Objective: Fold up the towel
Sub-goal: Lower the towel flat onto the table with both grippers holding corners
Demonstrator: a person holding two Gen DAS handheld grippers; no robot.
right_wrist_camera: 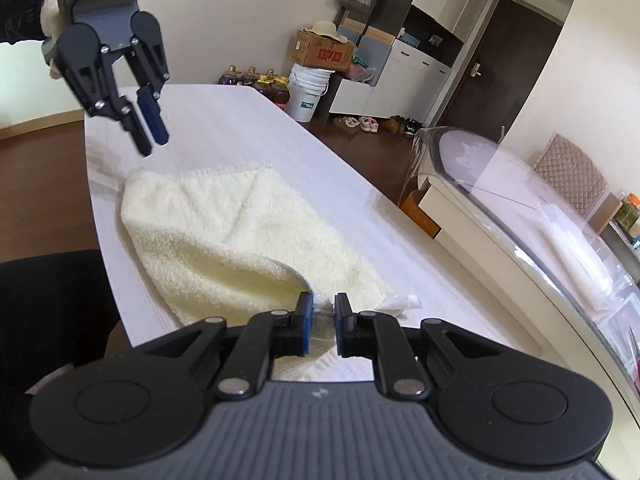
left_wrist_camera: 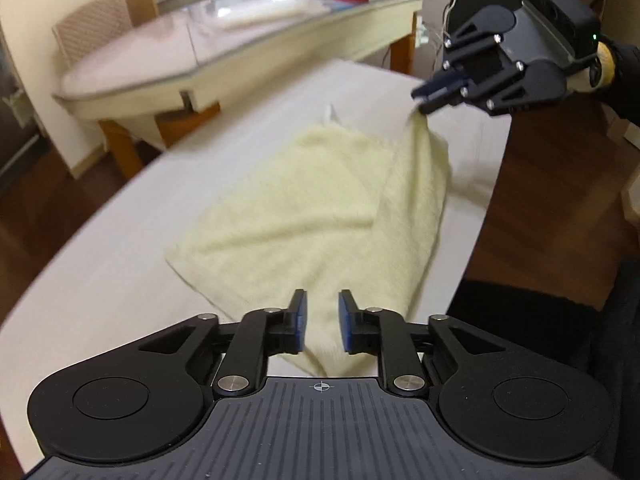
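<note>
A cream terry towel (left_wrist_camera: 300,200) lies partly doubled over on the white table (left_wrist_camera: 120,264). My right gripper (left_wrist_camera: 420,103) is shut on one of its corners and holds that corner lifted off the table, so the cloth hangs in a ridge below it. In the right wrist view the pinched towel edge shows between the pads of the right gripper (right_wrist_camera: 322,306), with the rest of the towel (right_wrist_camera: 224,232) spread beyond. My left gripper (left_wrist_camera: 322,296) is open, hovering over the towel's near end. From the other side the left gripper (right_wrist_camera: 154,145) hangs above the far corner, holding nothing.
A second table with a clear cover (left_wrist_camera: 240,40) stands close alongside, with a quilted chair (left_wrist_camera: 92,24) behind it. A person's dark clothing (left_wrist_camera: 560,340) is at the table's edge. A white bucket (right_wrist_camera: 308,92), boxes and shoes sit on the wooden floor beyond.
</note>
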